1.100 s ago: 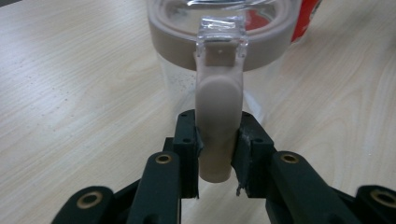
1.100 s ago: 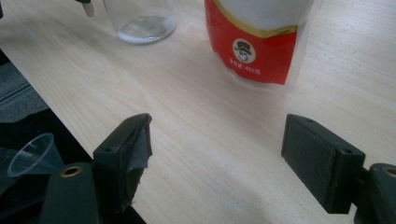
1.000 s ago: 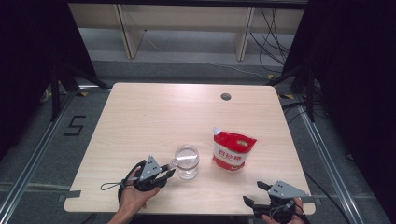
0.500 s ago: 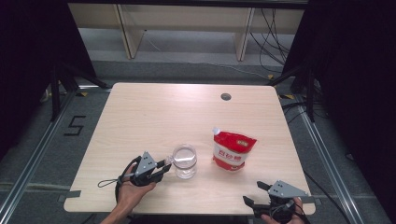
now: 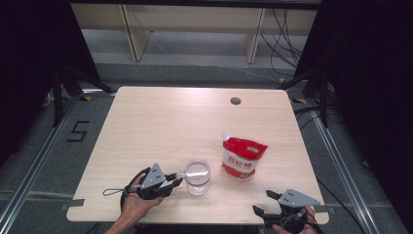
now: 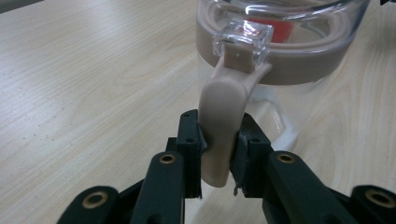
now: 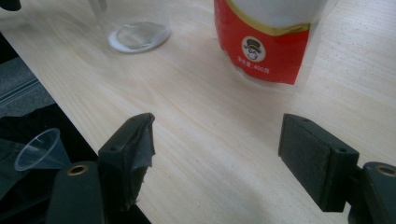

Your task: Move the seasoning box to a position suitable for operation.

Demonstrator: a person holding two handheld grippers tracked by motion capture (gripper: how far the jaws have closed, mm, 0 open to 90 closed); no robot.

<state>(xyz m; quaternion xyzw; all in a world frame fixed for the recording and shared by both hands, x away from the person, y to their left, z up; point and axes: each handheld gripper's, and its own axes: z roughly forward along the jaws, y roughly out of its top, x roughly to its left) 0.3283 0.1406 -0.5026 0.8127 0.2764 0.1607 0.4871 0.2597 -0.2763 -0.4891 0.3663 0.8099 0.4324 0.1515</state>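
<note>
At the near left of the table (image 5: 160,117) I have my left gripper (image 5: 171,183) clamped on the beige latch tab (image 6: 223,126) of a clear jar (image 5: 197,177). The jar stands upright near the front edge, transparent, with a beige seal band (image 6: 273,65) round its rim and a clear clasp block (image 6: 243,39) above the tab. Just right of it and a little farther back sits a red-and-white pouch (image 5: 242,157) with a gold stripe and a small mascot print. At the near right edge my right gripper (image 5: 267,202) rests with jaws spread wide, holding nothing. Below the table edge, in the right gripper view, I see a clear funnel (image 7: 39,150).
</note>
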